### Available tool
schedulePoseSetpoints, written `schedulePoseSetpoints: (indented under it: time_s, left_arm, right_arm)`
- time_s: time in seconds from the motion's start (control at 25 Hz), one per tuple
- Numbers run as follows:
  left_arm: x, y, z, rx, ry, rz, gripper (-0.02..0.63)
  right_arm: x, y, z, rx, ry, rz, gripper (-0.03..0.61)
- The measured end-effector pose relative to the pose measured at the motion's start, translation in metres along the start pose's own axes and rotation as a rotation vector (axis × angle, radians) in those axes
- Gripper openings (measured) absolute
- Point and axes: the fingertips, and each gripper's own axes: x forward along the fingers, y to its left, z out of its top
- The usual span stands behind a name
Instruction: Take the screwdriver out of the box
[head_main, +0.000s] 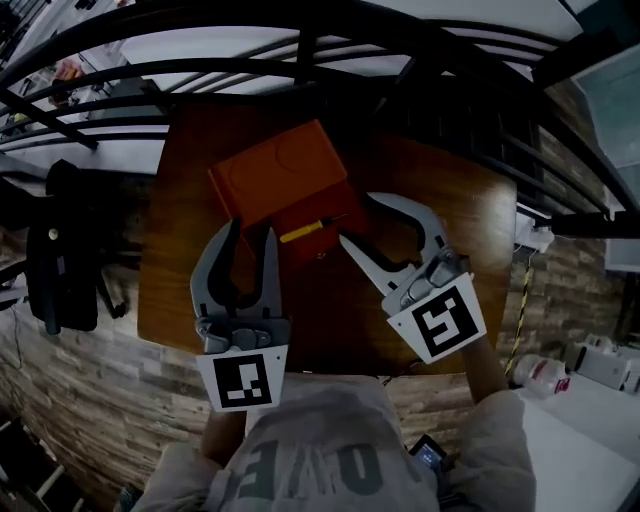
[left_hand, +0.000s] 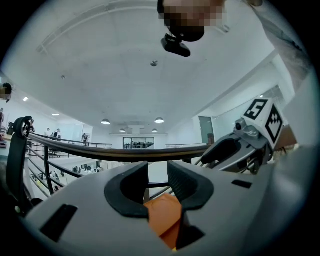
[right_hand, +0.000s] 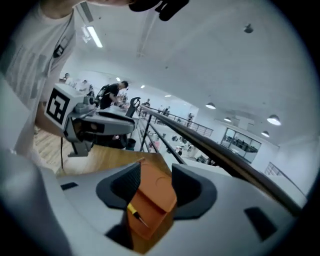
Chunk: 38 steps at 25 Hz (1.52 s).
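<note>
An orange box (head_main: 300, 195) lies open on the brown wooden table (head_main: 450, 210), its lid (head_main: 275, 170) tipped back. A yellow-handled screwdriver (head_main: 300, 232) rests in the box's lower half. My left gripper (head_main: 253, 235) stands open just left of the box's front. My right gripper (head_main: 358, 220) is open at the box's right side, with nothing between its fingers. In the right gripper view the box (right_hand: 152, 197) and the screwdriver (right_hand: 134, 212) show beyond the open right gripper (right_hand: 156, 185). In the left gripper view a corner of the box (left_hand: 162, 215) shows beyond the open left gripper (left_hand: 157, 182).
A black railing (head_main: 300, 70) runs behind the table's far edge. A black chair (head_main: 60, 250) stands to the left, and white bottles (head_main: 540, 372) sit on a white surface at the right. The person's torso (head_main: 330, 450) is at the near edge.
</note>
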Motion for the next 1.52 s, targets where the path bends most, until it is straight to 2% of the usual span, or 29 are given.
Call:
schedulePoseSetpoints:
  time_s: [0.28, 0.44, 0.8, 1.2, 1.52]
  left_arm:
    - [-0.004, 0.033, -0.035, -0.055, 0.046, 0.062, 0.112]
    - [-0.008, 0.045, -0.054, -0.062, 0.079, 0.101, 0.112]
    - [-0.024, 0.056, -0.089, -0.105, 0.142, 0.198, 0.112]
    - [-0.042, 0.075, -0.119, -0.109, 0.194, 0.269, 0.112]
    - [-0.051, 0.077, -0.137, -0.131, 0.223, 0.28, 0.112]
  right_arm:
    - [0.066, 0.039, -0.035, -0.248, 0.207, 0.327, 0.206]
    - [0.09, 0.061, -0.066, -0.337, 0.295, 0.439, 0.204]
    - [0.11, 0.097, -0.12, -0.495, 0.426, 0.612, 0.204]
    - [0.136, 0.112, -0.152, -0.65, 0.524, 0.705, 0.198]
    - [0.141, 0.123, -0.172, -0.663, 0.587, 0.758, 0.171]
